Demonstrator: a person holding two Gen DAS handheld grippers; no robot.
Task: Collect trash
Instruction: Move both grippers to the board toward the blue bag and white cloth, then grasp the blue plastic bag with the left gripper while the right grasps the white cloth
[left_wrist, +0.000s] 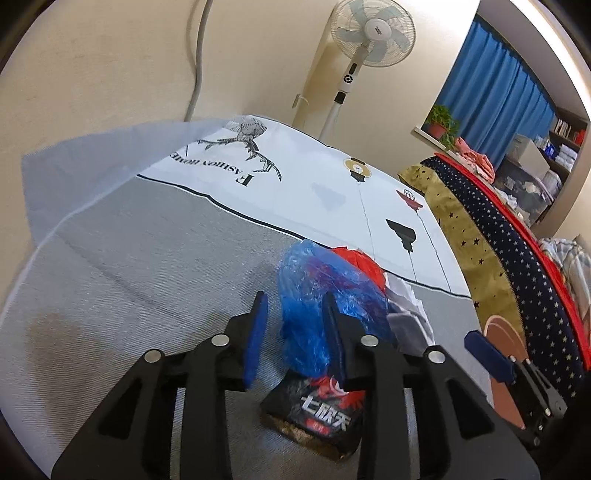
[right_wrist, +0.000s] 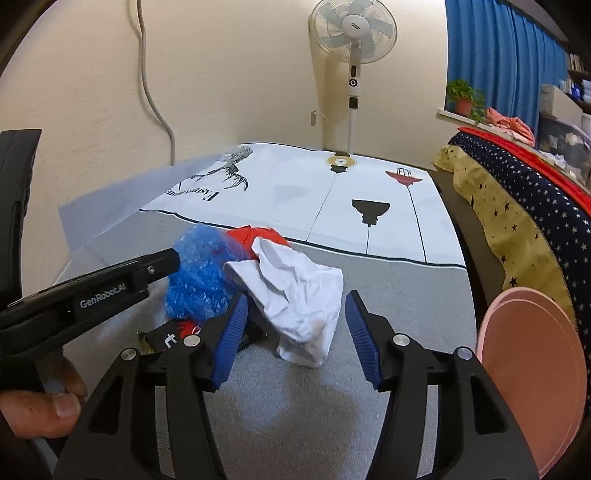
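Observation:
A pile of trash lies on the grey and white table cloth (left_wrist: 147, 258): a crumpled blue plastic bag (left_wrist: 317, 291), a red scrap (left_wrist: 360, 260) behind it, crumpled white paper (right_wrist: 299, 295) and a black snack packet (left_wrist: 317, 410) with red print. My left gripper (left_wrist: 295, 306) is open, its fingers on either side of the blue bag's near edge, above the black packet. My right gripper (right_wrist: 295, 310) is open around the near part of the white paper. The left gripper also shows in the right wrist view (right_wrist: 162, 264), touching the blue bag (right_wrist: 199, 277).
A pink round bin (right_wrist: 532, 376) stands at the table's right edge. A star-patterned cloth heap (right_wrist: 517, 206) runs along the right. A standing fan (right_wrist: 352, 44) and a cable (right_wrist: 155, 92) are at the back wall. A potted plant (right_wrist: 463, 98) sits on the sill.

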